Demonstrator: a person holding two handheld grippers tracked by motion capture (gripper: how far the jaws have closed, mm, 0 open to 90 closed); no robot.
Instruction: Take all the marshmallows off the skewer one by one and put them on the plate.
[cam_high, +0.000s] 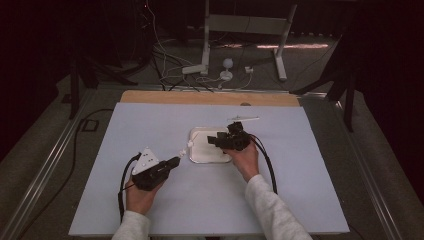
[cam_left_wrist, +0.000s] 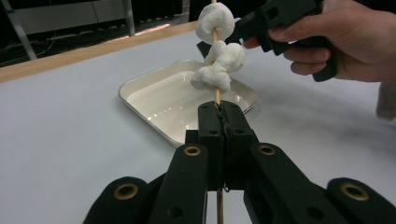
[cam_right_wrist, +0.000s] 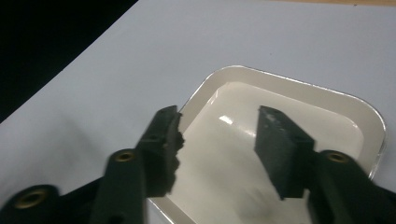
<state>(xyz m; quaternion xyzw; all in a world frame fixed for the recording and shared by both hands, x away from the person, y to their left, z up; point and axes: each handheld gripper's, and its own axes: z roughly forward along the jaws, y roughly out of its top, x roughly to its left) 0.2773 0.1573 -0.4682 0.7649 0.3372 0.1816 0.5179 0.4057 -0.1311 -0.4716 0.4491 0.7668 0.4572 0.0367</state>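
Left gripper (cam_left_wrist: 219, 116) clamped a skewer (cam_left_wrist: 216, 95) bearing three marshmallows (cam_left_wrist: 219, 60). Right gripper (cam_right_wrist: 219, 140), jaws apart and empty, hovered over a white tray (cam_right_wrist: 327, 100). Skewer's top was cut off.

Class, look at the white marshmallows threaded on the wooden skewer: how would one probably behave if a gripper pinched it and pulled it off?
The marshmallows look puffy and creased, so one would probably squash under the jaws rather than stay firm. It seems light for its size. The thin skewer, clamped in the left gripper, may flex if pulled sideways. The right gripper is open above the tray.
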